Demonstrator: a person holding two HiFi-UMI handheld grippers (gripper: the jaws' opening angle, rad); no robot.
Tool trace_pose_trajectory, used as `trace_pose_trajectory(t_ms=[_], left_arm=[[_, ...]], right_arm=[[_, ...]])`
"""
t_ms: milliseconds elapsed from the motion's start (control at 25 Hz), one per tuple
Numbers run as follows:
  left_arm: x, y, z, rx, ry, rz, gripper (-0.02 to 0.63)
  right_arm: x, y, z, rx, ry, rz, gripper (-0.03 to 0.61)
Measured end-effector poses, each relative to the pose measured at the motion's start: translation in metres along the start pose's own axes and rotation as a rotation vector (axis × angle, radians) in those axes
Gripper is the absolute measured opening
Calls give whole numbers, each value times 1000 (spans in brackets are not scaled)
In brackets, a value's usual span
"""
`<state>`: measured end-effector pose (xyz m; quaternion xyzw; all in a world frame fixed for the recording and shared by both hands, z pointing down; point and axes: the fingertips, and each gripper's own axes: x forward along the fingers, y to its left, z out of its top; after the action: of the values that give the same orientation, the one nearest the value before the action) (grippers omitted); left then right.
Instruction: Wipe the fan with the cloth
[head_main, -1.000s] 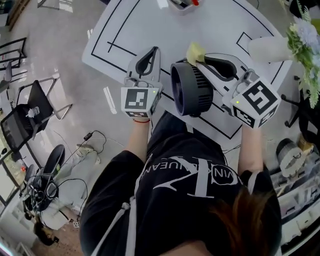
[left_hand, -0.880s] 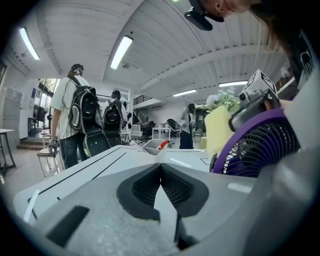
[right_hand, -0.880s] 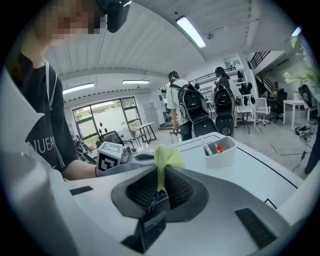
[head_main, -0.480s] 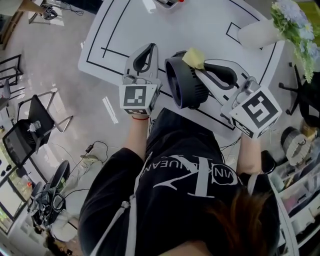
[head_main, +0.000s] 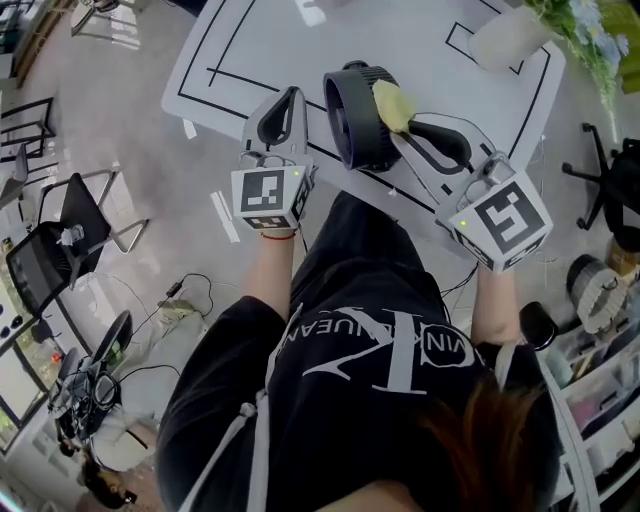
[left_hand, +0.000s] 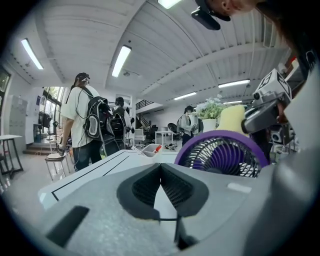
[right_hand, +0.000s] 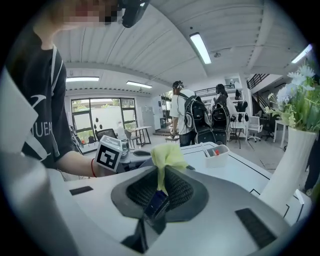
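While your right gripper (head_main: 402, 127) pinched the yellow cloth (head_main: 393, 104) at the rim of the fan (head_main: 357, 118) on the table (head_main: 420, 45), your left gripper (head_main: 290, 94), pressed together and empty, flanked it at nine o'clock, a vase (head_main: 506, 40) well apart at two o'clock.

- Black T-shirt (head_main: 390, 350) on the person: white print, only partly legible. Head view gives the fragments "NUEAN" and "VINK" on either side of a large monogram; the right gripper view shows "UEA".
- Left gripper (head_main: 293, 95) and right gripper (head_main: 405, 125), cube faces: black-and-white square markers, no lettering.
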<state>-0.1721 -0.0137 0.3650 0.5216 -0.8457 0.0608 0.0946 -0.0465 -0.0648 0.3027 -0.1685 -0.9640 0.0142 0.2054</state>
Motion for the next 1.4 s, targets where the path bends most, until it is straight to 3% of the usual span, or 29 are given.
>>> trace_pose_trajectory(t_ms=[1000, 1160, 1400], left_arm=[[-71, -34, -11, 12, -23, 11, 11], [-74, -36, -6, 22, -34, 4, 11], [-62, -28, 1, 34, -32, -23, 11]], right_arm=[[-8, 57, -79, -25, 90, -65, 41], [-13, 57, -72, -65, 94, -88, 41], [-20, 42, -18, -91, -30, -142, 41]])
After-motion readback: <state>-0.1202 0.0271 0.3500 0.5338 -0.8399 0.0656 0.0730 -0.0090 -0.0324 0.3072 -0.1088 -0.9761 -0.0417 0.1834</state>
